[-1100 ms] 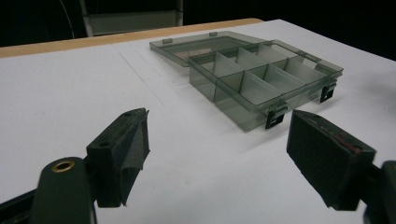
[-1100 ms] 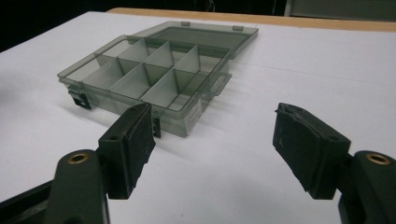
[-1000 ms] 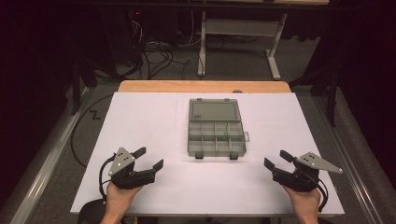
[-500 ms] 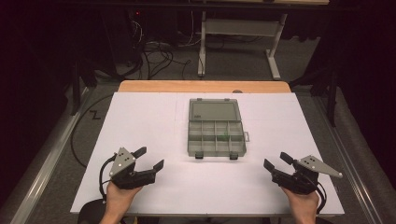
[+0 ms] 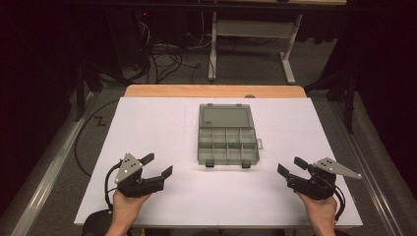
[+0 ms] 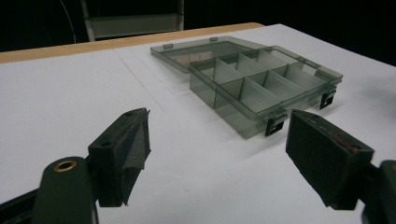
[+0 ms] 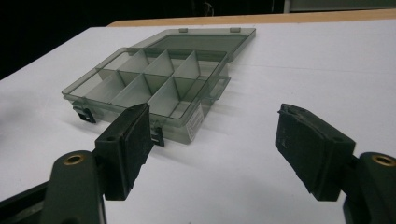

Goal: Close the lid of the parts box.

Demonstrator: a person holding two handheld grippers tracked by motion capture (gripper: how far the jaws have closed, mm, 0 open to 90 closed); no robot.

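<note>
Flanking one open organizer box [image 5: 227, 139], two grippers, left gripper [image 5: 157, 165], right gripper [image 5: 290, 165], fingers apart

A translucent grey-green plastic organiser box [image 5: 227, 141] with thin inner dividers lies flat on the white table, open, its clear lid [image 5: 225, 117] folded back flat on the far side, away from both sets of fingers. The tray part is split into two rows of small compartments; a small green bit shows in one right-hand compartment of the nearer row, too small to identify. Two black latches [image 6: 275, 125] hang on its near wall, facing the fingers. The box lies ahead of and between the two pairs of fingertips, well apart from both, touching neither.
</note>
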